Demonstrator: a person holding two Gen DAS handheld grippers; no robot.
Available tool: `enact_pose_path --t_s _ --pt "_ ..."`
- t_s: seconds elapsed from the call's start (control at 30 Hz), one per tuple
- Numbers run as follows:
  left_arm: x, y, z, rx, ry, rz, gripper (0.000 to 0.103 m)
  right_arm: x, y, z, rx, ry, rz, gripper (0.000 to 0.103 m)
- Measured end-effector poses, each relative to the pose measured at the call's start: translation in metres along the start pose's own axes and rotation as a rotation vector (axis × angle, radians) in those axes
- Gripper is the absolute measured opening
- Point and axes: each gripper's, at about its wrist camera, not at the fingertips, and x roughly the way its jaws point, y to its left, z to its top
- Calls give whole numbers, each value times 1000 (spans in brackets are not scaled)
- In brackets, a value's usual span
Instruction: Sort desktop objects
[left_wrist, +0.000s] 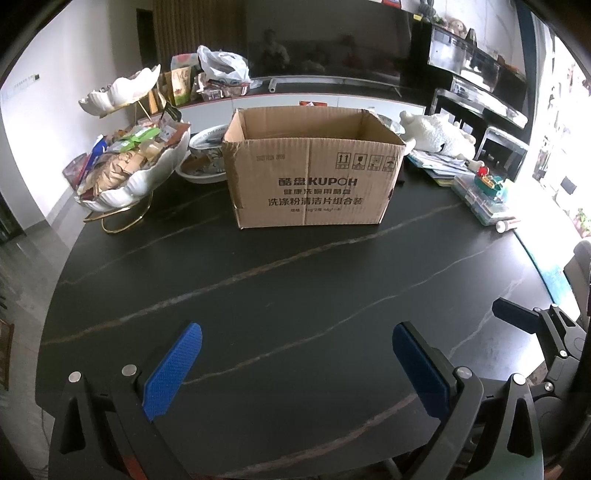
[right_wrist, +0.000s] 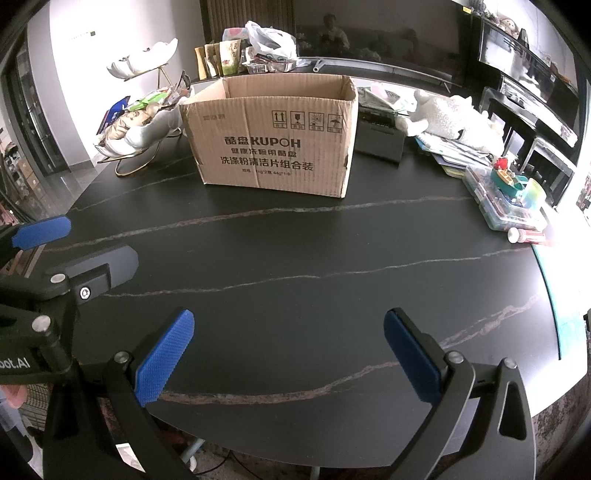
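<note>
An open brown cardboard box (left_wrist: 310, 173) (right_wrist: 273, 140) stands upright on the black marble table (left_wrist: 280, 295) (right_wrist: 295, 266), far ahead of both grippers. My left gripper (left_wrist: 297, 363) hovers over the near part of the table, its blue-padded fingers wide open and holding nothing. My right gripper (right_wrist: 288, 354) is likewise open and holds nothing. The right gripper's fingers (left_wrist: 517, 315) show at the right edge of the left wrist view, and the left gripper's fingers (right_wrist: 40, 230) show at the left edge of the right wrist view. The inside of the box is hidden.
A white tiered shell dish (left_wrist: 129, 173) (right_wrist: 140, 125) full of snacks stands left of the box, with a patterned bowl (left_wrist: 205, 158) beside it. On the right lie a white plush toy (left_wrist: 439, 134) (right_wrist: 454, 116), papers, a clear plastic case with toys (left_wrist: 484, 195) (right_wrist: 506, 201) and a small tube (right_wrist: 526, 234).
</note>
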Motion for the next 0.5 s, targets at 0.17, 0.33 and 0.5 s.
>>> enact_pose_path --t_s 0.17,0.33,0.5 --pt "-1 0 0 1 -4 -2 102 0 0 0 1 1 -1 102" --pt "-3 0 -1 3 -8 -4 102 0 0 0 0 2 -2 102" --pt "-4 0 -1 4 -12 -6 102 -1 0 -1 -1 2 -3 102"
